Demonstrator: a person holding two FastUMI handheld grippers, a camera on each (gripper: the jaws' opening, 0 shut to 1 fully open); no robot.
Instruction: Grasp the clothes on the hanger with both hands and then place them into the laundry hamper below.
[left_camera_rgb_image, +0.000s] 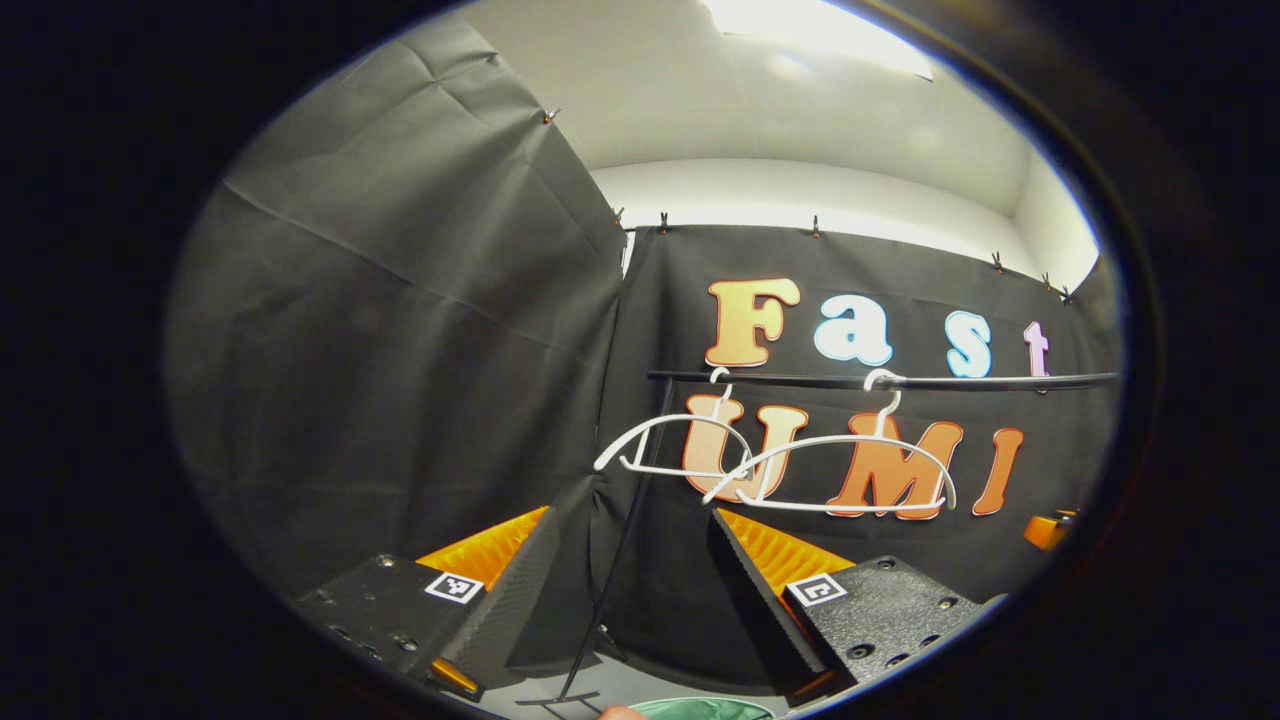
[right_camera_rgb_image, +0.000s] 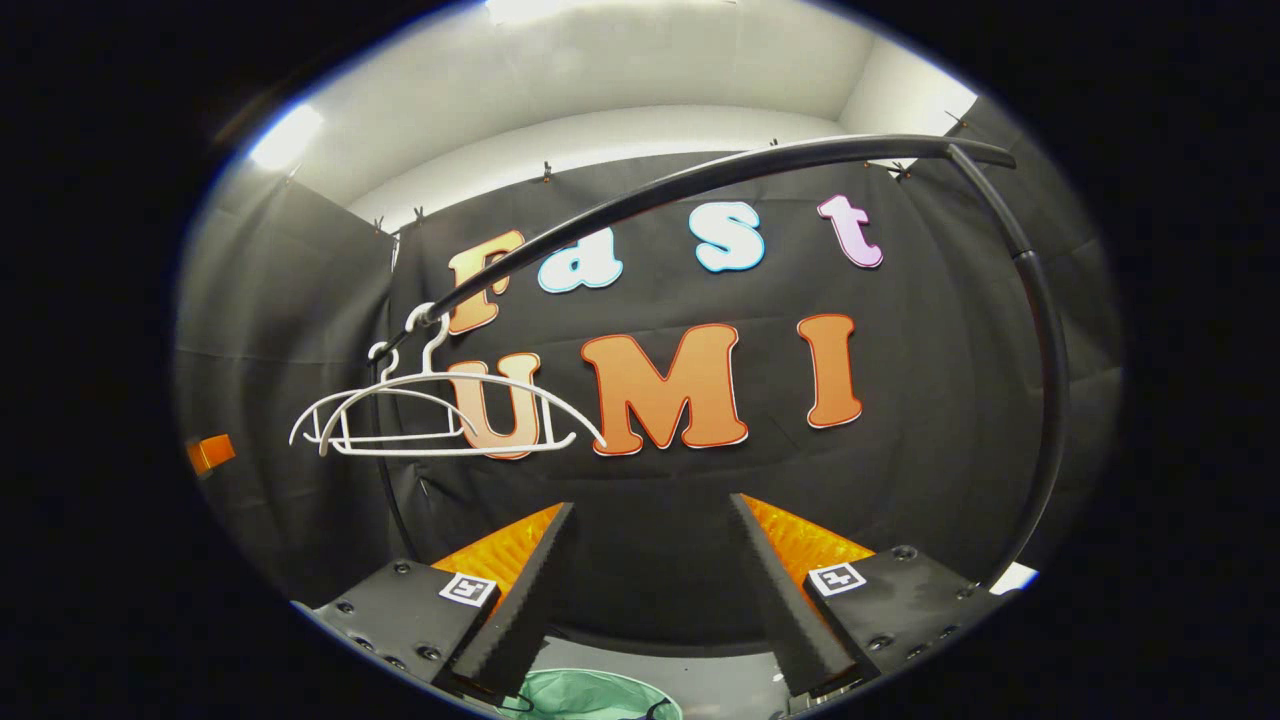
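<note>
- L gripper (left_camera_rgb_image: 632, 520): own fingers at 6 o'clock of left gripper view, spread wide, nothing between them; black cloth wall behind the gap.
- R gripper (right_camera_rgb_image: 652, 510): own fingers at 6 o'clock of right gripper view, spread wide, nothing held.
- Rail (left_camera_rgb_image: 880, 381): black bar, horiz., at 3 o'clock of left gripper view; a thin black upright drops from its near end toward 6 o'clock. In right gripper view it arcs from 9 o'clock up over 12 and bends down the 3 o'clock side.
- Hanger A (left_camera_rgb_image: 668, 440): white, bare, hooked on rail nr its end, just right of centre in left gripper view.
- Hanger B (left_camera_rgb_image: 835, 475): white, bare, hooked on rail beside hanger A, overlapping it in view, toward 4 o'clock. In right gripper view the two hang at 9 o'clock, one partly behind the other; can't tell which is which there.
- Clothes: no garment seen on either hanger; hamper contents can't be made out.
- Laundry hamper (right_camera_rgb_image: 590, 695): pale green, rim at 6 o'clock of right gripper view, below and between R fingers; a sliver of it at 6 o'clock of left gripper view too.
- Small orange bit at 4 o'clock edge of left gripper view (left_camera_rgb_image: 1045, 530), and at 9 o'clock edge of right gripper view; too little seen to say what.
- Booth wall (left_camera_rgb_image: 400, 330): black cloth, clipped along the top, white ceiling w/ light above.
</note>
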